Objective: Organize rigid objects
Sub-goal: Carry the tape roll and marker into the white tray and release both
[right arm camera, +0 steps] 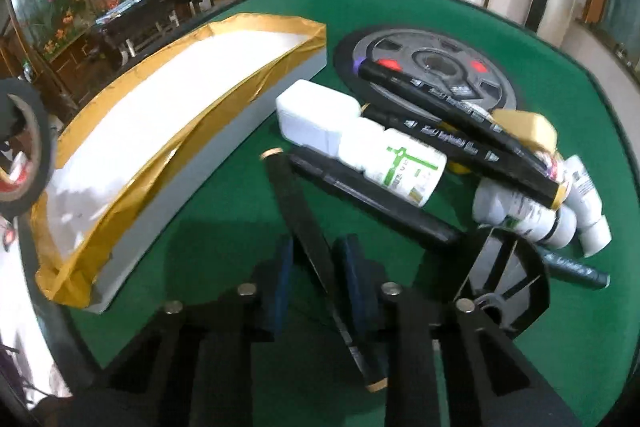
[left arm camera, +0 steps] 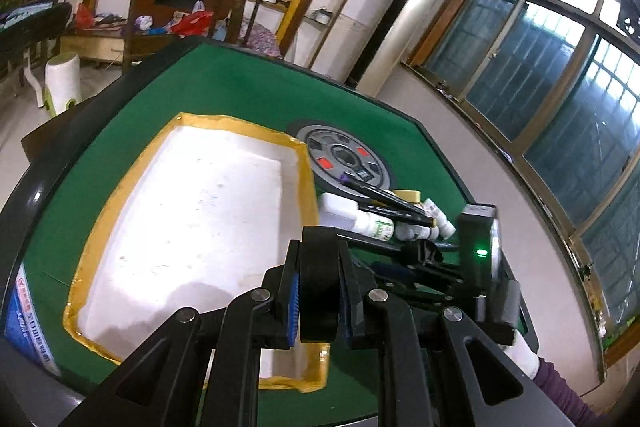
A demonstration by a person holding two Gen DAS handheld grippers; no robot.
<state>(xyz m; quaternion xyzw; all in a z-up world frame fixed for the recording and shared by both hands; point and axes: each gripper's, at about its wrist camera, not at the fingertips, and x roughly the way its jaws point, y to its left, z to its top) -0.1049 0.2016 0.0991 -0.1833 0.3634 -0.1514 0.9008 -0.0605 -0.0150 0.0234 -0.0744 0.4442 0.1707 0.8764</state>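
My left gripper (left arm camera: pixel 319 287) is shut on a black tape roll (left arm camera: pixel 319 267), held above the near right edge of the white tray with gold-taped rim (left arm camera: pixel 188 211). The roll also shows at the left edge of the right wrist view (right arm camera: pixel 20 151). My right gripper (right arm camera: pixel 320 279) has its jaws around a black marker (right arm camera: pixel 308 227) that lies on the green table (right arm camera: pixel 224 219); the pads sit close on both sides. Beyond it lies a pile: black markers (right arm camera: pixel 460 119), white bottles (right arm camera: pixel 400 163), a white box (right arm camera: pixel 316 111) and a tan block (right arm camera: pixel 524 127).
A round grey control panel (right arm camera: pixel 432 67) sits at the table's centre, partly under the pile. The tray (right arm camera: pixel 168 143) stands left of the pile. The right gripper's body (left arm camera: pixel 476 259) shows right of my left gripper. Chairs, shelves and windows surround the table.
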